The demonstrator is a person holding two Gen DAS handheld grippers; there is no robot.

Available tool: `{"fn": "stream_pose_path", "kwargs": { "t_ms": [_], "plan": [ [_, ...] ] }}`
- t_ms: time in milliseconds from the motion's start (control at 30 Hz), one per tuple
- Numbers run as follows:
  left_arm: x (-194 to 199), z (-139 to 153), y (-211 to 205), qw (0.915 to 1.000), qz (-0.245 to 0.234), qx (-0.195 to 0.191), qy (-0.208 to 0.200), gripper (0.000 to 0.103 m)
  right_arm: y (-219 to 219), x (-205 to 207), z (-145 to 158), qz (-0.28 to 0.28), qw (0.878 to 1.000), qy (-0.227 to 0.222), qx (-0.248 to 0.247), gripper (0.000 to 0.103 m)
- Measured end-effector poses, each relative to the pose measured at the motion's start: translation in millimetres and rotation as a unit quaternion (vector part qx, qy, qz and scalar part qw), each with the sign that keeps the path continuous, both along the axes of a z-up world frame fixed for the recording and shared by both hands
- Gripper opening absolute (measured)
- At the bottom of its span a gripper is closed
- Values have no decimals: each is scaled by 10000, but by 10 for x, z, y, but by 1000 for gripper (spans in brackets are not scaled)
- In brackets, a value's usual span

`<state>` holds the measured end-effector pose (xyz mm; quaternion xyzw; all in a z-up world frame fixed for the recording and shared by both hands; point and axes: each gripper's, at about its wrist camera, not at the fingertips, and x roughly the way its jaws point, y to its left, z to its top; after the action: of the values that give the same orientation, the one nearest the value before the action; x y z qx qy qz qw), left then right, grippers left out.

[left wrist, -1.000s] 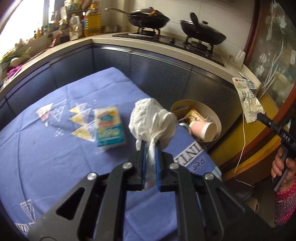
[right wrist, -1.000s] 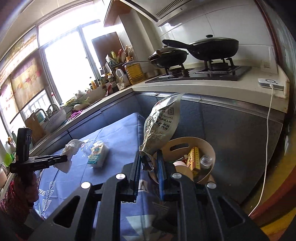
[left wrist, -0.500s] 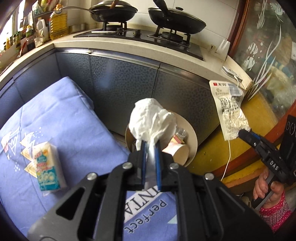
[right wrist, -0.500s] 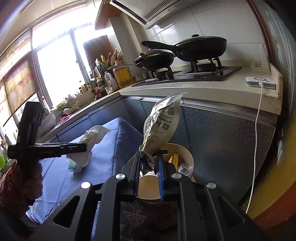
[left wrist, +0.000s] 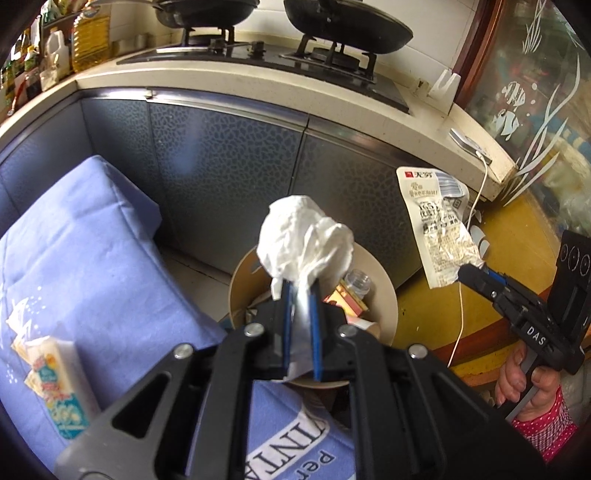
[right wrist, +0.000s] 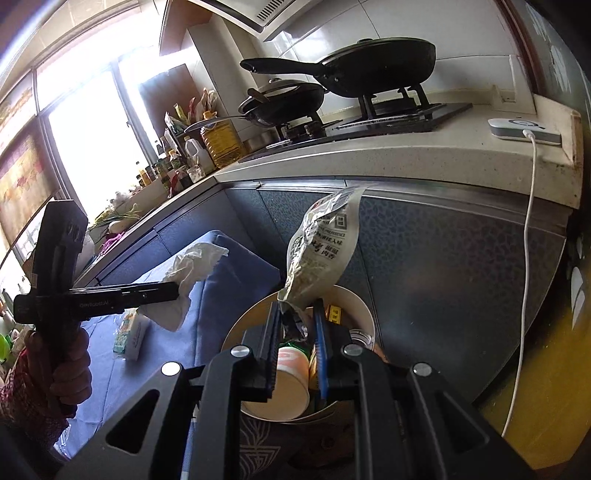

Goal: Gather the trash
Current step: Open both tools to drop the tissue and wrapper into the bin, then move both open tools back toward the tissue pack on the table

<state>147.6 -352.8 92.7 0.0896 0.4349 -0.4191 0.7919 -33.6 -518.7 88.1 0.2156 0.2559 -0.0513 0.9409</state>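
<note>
My left gripper (left wrist: 300,291) is shut on a crumpled white tissue (left wrist: 303,240) and holds it above the round beige trash bin (left wrist: 388,295). My right gripper (right wrist: 295,314) is above the same bin (right wrist: 364,306); its jaws stand a little apart with the bottom of a silver snack wrapper (right wrist: 321,254) between them. The bin holds a paper cup (right wrist: 291,373), a yellow carton (left wrist: 349,301) and a clear jar (left wrist: 357,280). The right gripper and wrapper (left wrist: 439,232) show at the right of the left wrist view. The left gripper and tissue (right wrist: 188,273) show at the left of the right wrist view.
A table with a blue cloth (left wrist: 85,258) stands left of the bin, with a tissue pack (left wrist: 55,384) on it. Grey cabinets (left wrist: 229,166) and a counter with pans (left wrist: 347,22) stand behind. A white cable (right wrist: 528,258) hangs from the counter.
Both grippers have moved over the bin with their loads. The right gripper's jaws have parted slightly around the wrapper's end.
</note>
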Motion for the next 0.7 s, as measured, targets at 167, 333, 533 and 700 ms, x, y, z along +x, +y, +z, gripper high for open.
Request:
{"fn": "stream_pose_path", "kwargs": {
  "t_ms": [167,333,533,700],
  "plan": [
    [125,-157,-173,9998,-138,68,157,8,49,242,-66,317,9990,307,-70,16],
    [190,-385,-328,9989,-222,269,324,12,91,473,-279,620,9947,807,144,17],
    [223,-716,-458,9960,-191,660,572,57,-13,612,-609,738,9831,1374,964,36],
    [291,-608,-320,9975,-10,550,436,57,-91,435,-506,436,9885,998,1048,48]
  ]
}}
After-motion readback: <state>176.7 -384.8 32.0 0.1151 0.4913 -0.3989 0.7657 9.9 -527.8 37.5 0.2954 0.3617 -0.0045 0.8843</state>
